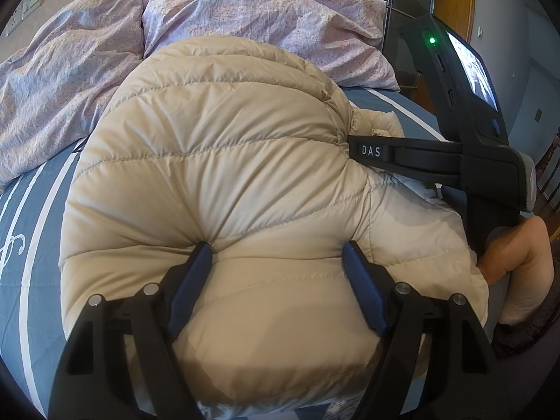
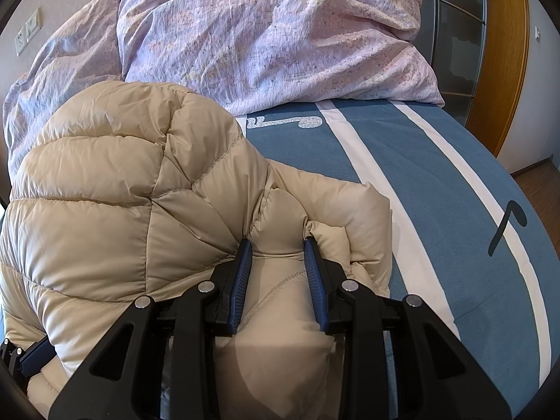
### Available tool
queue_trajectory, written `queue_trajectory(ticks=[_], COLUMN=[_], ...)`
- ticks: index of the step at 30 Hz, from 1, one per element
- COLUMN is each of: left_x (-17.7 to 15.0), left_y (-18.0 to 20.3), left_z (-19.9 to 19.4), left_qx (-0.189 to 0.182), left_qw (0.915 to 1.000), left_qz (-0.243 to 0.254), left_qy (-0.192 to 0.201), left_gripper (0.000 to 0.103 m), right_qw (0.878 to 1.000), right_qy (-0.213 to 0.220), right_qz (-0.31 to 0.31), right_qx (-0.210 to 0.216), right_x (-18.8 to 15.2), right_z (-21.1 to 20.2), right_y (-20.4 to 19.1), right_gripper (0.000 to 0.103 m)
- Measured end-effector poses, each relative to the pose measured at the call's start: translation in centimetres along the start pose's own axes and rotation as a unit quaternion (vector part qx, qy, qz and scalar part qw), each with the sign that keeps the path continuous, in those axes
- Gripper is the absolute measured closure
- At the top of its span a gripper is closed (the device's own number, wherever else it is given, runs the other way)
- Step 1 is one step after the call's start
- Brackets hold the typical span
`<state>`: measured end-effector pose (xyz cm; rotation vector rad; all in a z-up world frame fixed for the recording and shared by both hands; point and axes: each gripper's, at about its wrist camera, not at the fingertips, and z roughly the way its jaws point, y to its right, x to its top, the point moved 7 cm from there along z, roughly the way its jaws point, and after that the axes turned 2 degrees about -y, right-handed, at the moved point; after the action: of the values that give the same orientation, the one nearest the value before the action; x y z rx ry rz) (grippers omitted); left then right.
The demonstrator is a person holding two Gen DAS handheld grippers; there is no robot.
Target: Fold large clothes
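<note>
Looking along the left gripper (image 1: 278, 255), the beige down jacket (image 1: 224, 161) bulges straight ahead and under it, a thick roll of the near hem pinched between the 2 blue pads, which dent the padding on either side. The jacket's bulk runs away from the tool toward the lilac duvet (image 1: 245, 10). At the right edge, the right gripper (image 1: 353, 150) bites the same garment sideways, a hand (image 1: 514, 255) on its handle.

From the right wrist, the right gripper (image 2: 278, 245) stands narrower, clamped on a bunched fold of the jacket (image 2: 105, 182), whose mass lies left of it; the left gripper's finger (image 2: 35, 353) peeks out at bottom left. Both hold the near edge, so I judge the fold must go forward. To the right, the blue striped bedsheet (image 2: 437, 182) lies bare, bounded by a wooden door frame (image 2: 507, 52).
</note>
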<state>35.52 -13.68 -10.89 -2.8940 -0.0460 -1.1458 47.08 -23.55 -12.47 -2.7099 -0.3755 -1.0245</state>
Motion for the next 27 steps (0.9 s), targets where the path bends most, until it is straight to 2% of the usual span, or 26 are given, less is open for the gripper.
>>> queue_trajectory(ticks=[27], left_x=[0.01], left_y=[0.04], left_z=[0.05], left_qx=[0.004], left_qw=[1.0000], left_qz=[0.002], left_qy=[0.000], left_gripper=[0.027], right_qw=[1.000], right_qy=[0.003], right_qz=[0.003], right_qx=[0.002], right_x=[-0.10], right_z=[0.02], right_y=[0.10], right_gripper=[0.071])
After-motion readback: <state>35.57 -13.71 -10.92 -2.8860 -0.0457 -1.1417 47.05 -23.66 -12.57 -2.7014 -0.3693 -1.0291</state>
